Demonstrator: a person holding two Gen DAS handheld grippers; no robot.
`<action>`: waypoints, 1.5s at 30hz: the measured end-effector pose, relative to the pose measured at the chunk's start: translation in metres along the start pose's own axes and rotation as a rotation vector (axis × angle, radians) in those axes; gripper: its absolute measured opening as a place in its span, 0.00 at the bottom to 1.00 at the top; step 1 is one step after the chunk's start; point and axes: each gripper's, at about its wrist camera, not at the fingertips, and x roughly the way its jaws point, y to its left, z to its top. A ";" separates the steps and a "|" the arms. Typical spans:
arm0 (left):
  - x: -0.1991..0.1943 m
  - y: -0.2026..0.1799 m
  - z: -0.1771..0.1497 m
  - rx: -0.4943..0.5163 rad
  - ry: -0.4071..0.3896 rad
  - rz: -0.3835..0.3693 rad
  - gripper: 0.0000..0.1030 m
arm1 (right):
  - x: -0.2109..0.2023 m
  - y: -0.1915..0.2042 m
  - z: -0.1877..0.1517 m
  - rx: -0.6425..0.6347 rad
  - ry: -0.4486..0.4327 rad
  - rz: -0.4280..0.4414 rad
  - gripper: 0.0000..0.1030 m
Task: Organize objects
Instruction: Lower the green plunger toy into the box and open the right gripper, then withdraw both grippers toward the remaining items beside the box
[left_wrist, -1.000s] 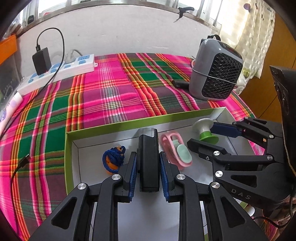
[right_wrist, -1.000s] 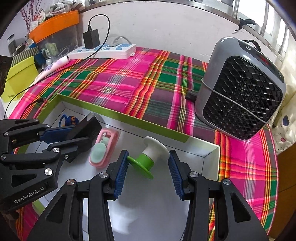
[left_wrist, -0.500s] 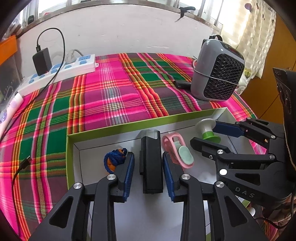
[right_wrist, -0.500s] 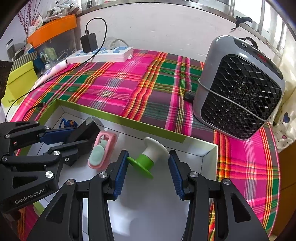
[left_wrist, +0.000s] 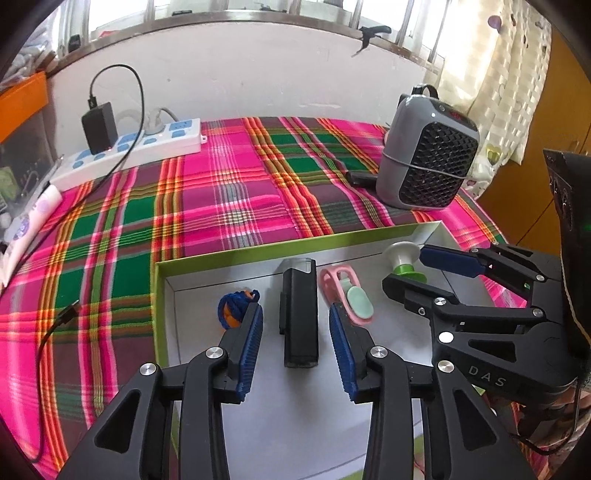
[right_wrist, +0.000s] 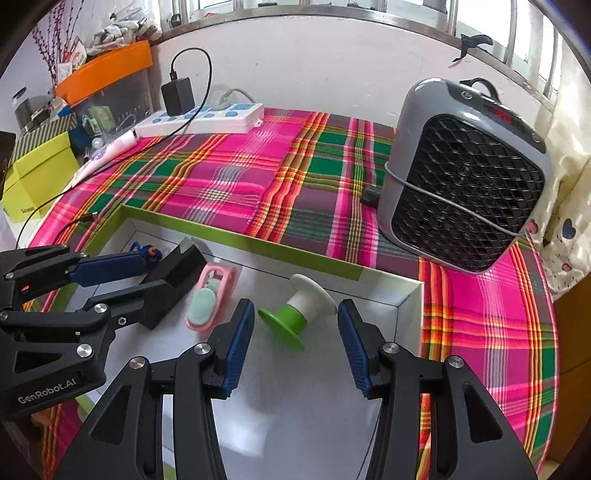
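A white box with a green rim (left_wrist: 258, 250) lies on the plaid cloth and holds several things. A black block (left_wrist: 300, 317) lies flat in it between the open fingers of my left gripper (left_wrist: 297, 325), not touched by them. A blue and orange knot (left_wrist: 233, 306) lies left of it, a pink and mint clip (left_wrist: 349, 297) right of it. My right gripper (right_wrist: 293, 334) is open around a green and white knob (right_wrist: 301, 312) lying on its side, with a gap on both sides. The box rim (right_wrist: 236, 236) also shows in the right wrist view.
A grey fan heater (right_wrist: 465, 173) stands on the cloth behind the box at the right. A white power strip (left_wrist: 129, 155) with a black charger lies at the back left. A cable end (left_wrist: 68, 314) lies left of the box. A yellow-green box (right_wrist: 37, 173) stands beyond the table's left edge.
My left gripper has opened and let go of the black block, which now lies flat in the box. Both grippers have drawn back a little. The right gripper stays open.
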 end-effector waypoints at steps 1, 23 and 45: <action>-0.003 -0.001 -0.001 0.001 -0.006 0.000 0.35 | -0.002 0.000 -0.001 0.002 -0.005 0.000 0.47; -0.065 -0.006 -0.043 -0.038 -0.086 0.001 0.35 | -0.069 0.011 -0.038 0.087 -0.120 0.024 0.47; -0.094 -0.026 -0.109 -0.053 -0.106 -0.073 0.39 | -0.100 0.006 -0.115 0.200 -0.137 0.063 0.47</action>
